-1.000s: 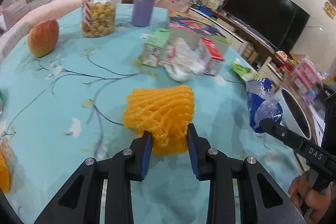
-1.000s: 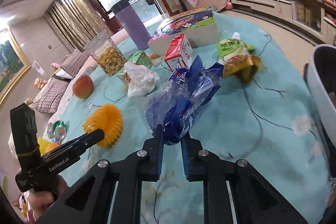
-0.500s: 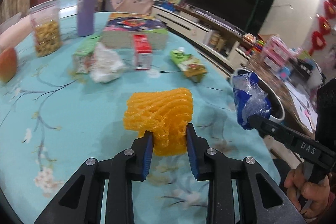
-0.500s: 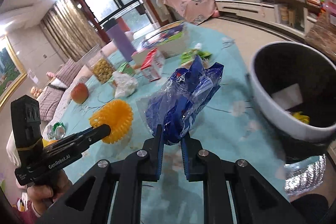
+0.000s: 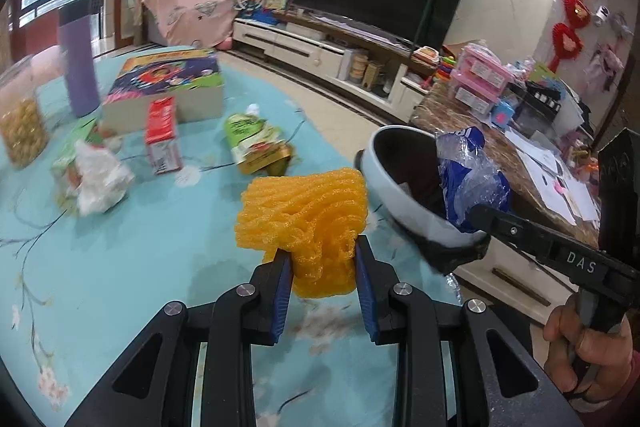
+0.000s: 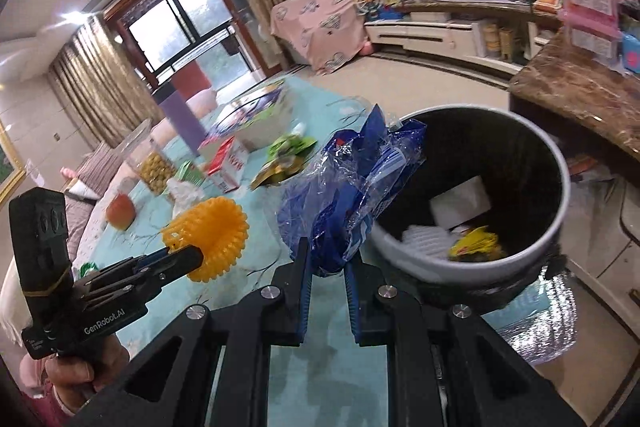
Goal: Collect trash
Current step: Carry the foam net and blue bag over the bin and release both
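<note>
My left gripper point(image 5: 322, 263) is shut on an orange foam fruit net point(image 5: 304, 215) and holds it above the teal table near its right edge. My right gripper point(image 6: 327, 265) is shut on a crumpled blue plastic wrapper point(image 6: 352, 183), held at the near rim of the white trash bin point(image 6: 556, 227). The bin holds white paper and a yellow wrapper. In the left wrist view the wrapper point(image 5: 468, 183) hangs over the bin point(image 5: 396, 203). In the right wrist view the net point(image 6: 218, 231) is left of the wrapper.
On the table point(image 5: 120, 267) lie a green pouch point(image 5: 256, 143), a red carton point(image 5: 162, 135), a crumpled white bag point(image 5: 100, 179), a boxed game point(image 5: 168, 83), a purple tumbler point(image 5: 78, 67), a snack jar point(image 5: 20, 119) and an apple point(image 6: 120, 211). A brown counter point(image 6: 580, 99) stands behind the bin.
Both grippers have swung right with their loads, from over the table middle to the bin. The blue wrapper now sits at the bin's rim.
</note>
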### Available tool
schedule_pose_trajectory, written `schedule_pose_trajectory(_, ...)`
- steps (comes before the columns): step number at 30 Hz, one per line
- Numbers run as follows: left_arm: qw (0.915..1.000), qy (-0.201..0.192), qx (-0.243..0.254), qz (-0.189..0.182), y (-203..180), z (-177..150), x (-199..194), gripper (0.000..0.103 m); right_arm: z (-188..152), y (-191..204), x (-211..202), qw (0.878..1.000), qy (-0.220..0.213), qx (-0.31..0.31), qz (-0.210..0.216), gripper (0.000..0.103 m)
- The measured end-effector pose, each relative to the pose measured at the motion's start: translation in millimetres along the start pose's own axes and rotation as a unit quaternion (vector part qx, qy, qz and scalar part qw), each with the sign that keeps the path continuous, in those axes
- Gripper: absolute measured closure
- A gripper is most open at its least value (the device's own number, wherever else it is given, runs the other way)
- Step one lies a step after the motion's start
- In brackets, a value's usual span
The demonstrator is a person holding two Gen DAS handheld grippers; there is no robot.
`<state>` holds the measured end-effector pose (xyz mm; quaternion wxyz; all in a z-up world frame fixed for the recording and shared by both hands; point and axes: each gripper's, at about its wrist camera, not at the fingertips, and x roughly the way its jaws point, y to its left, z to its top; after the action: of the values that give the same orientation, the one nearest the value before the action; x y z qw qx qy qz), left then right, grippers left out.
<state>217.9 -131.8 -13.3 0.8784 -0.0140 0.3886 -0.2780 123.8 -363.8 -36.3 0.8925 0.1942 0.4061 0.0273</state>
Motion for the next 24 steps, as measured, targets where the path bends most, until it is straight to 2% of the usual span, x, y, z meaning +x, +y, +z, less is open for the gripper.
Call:
schedule_pose_trajectory(10,0.9995,0.008,0.028,-0.011,-29,18,32,0.075,10,-36,-5,0.999,-0.005,0.030,-0.025,0.088)
schedule_pose_trajectory(24,0.9967,0.016,0.078,-0.019,-69,46,72,0.075,20,-77,0,0.998,0.012,0.050,-0.040,0.088)
